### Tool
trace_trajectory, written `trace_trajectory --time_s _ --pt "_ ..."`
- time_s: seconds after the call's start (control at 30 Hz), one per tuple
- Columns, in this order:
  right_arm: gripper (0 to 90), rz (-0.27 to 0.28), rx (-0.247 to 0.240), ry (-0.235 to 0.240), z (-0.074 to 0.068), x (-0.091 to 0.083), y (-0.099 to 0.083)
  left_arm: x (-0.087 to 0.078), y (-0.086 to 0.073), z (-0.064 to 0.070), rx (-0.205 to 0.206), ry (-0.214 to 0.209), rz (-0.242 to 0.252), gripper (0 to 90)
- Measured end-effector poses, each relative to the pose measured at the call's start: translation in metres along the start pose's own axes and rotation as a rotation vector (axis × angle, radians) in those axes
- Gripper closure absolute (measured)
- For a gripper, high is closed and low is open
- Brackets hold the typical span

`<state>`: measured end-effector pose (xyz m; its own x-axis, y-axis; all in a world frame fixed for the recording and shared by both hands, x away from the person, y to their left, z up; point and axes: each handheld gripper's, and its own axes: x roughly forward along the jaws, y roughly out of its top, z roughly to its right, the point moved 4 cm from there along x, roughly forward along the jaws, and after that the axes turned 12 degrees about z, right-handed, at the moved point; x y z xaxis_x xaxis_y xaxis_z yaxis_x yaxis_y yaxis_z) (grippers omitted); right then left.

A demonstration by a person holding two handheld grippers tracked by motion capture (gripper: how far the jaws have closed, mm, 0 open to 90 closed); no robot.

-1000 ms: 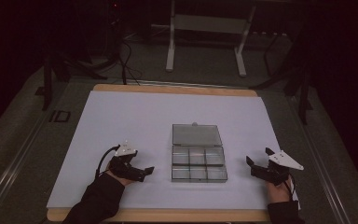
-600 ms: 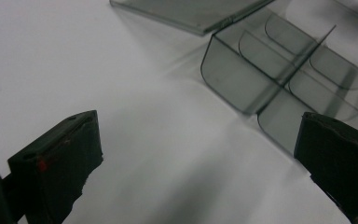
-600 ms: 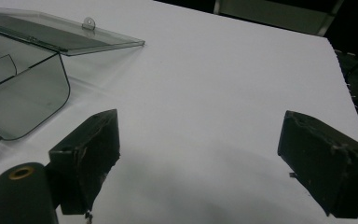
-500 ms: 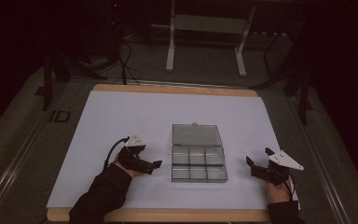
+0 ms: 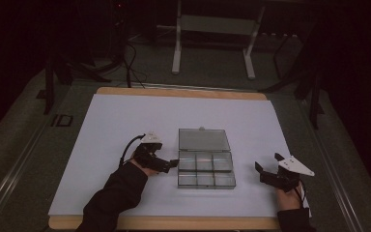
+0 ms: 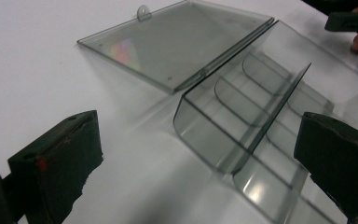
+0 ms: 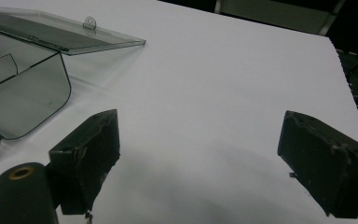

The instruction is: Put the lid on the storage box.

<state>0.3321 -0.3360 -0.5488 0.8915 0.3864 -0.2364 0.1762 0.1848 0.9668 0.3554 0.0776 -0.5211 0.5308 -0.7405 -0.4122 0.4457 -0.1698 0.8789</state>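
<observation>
High view: both tongs gape — left tongs [image 5: 173, 165] beside clear box [image 5: 206, 173].

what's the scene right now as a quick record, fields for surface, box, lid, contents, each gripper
surface: white table top
box: clear plastic compartment box, mid table
lid: lid open, lying flat behind the box
contents: compartments look empty
left gripper: left gripper open, jaws at the box's left wall
right gripper: right gripper open, apart from the box, over bare table
</observation>
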Motion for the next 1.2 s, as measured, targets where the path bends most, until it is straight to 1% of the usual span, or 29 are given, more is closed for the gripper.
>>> trace_trajectory --time_s 0.03,0.17,0.23,0.37,0.4,0.47,0.5,0.53,0.57,0.6,0.63,0.7,0.73,0.8,0.87,0.93,0.97,1.0,1.03,1.07,1.13,1.17,1.2 --pt "12.7 0.000 0.000 0.000 0.000 0.000 0.000 0.000 0.000 0.000 0.000 0.000 0.000 2.1" --pt "12.7 -0.001 -0.003 0.003 0.000 0.000 0.000 0.009 0.007 0.002 -0.001 0.001 -0.006 2.2" --pt "12.7 -0.002 -0.001 0.003 0.000 0.001 0.000 0.014 0.012 0.004 0.005 -0.007 -0.004 2.2" --pt "12.9 -0.004 -0.002 0.004 0.000 0.001 0.000 0.023 0.020 0.005 0.001 0.004 0.002 2.2" --pt "13.0 -0.004 -0.003 0.005 0.000 0.001 0.000 0.025 0.023 0.005 0.000 0.017 0.004 2.2" --pt "13.2 -0.002 -0.003 0.006 0.000 0.001 0.000 0.029 0.027 0.004 -0.020 0.018 0.013 2.2" --pt "13.2 -0.002 -0.003 0.006 0.000 0.001 0.000 0.031 0.029 0.003 -0.025 0.028 0.014 2.2" --pt "13.2 -0.003 -0.003 0.007 0.000 0.001 0.000 0.034 0.031 0.001 -0.032 0.028 0.012 2.2" --pt "13.2 -0.003 -0.003 0.007 0.000 0.001 0.000 0.034 0.031 0.001 -0.032 0.028 0.012 2.2" --pt "13.2 -0.003 -0.004 0.007 0.000 0.001 0.000 0.039 0.033 -0.001 -0.042 0.042 0.006 2.2" --pt "13.2 -0.002 -0.004 0.007 0.000 0.001 0.000 0.044 0.035 -0.005 -0.064 0.039 0.003 2.2" --pt "13.2 -0.002 -0.003 0.007 0.000 0.001 0.000 0.050 0.036 -0.009 -0.087 0.052 -0.005 2.2" --pt "13.2 -0.002 -0.003 0.007 0.000 0.001 0.000 0.050 0.036 -0.009 -0.087 0.052 -0.005 2.2" --pt "13.2 -0.001 -0.005 0.008 0.000 0.000 0.000 0.057 0.039 -0.014 -0.104 0.067 -0.014 2.2" --pt "13.3 -0.002 -0.007 0.007 -0.001 0.000 0.000 0.061 0.041 -0.017 -0.117 0.064 -0.016 2.2" --pt "13.3 -0.003 -0.007 0.007 -0.001 0.000 0.000 0.061 0.041 -0.017 -0.117 0.064 -0.016 2.2" --pt "13.3 -0.004 -0.008 0.007 -0.001 0.000 0.000 0.069 0.042 -0.022 -0.161 0.059 -0.037 2.2" --pt "13.3 -0.005 -0.008 0.007 -0.001 0.000 0.000 0.071 0.041 -0.022 -0.157 0.067 -0.053 2.2" --pt "13.4 -0.005 -0.009 0.008 -0.001 0.000 0.000 0.074 0.041 -0.022 -0.142 0.074 -0.068 2.3" --pt "13.4 -0.004 -0.011 0.008 -0.001 0.000 0.000 0.075 0.040 -0.022 -0.143 0.076 -0.081 2.3" --pt "13.4 -0.004 -0.011 0.008 -0.001 0.000 0.000 0.075 0.040 -0.022 -0.143 0.076 -0.081 3.7" --pt "13.4 -0.004 -0.011 0.009 -0.001 0.000 0.000 0.078 0.038 -0.024 -0.166 0.079 -0.081 6.1" --pt "13.4 -0.004 -0.011 0.009 -0.001 0.001 0.000 0.078 0.037 -0.025 -0.184 0.075 -0.077 6.1"
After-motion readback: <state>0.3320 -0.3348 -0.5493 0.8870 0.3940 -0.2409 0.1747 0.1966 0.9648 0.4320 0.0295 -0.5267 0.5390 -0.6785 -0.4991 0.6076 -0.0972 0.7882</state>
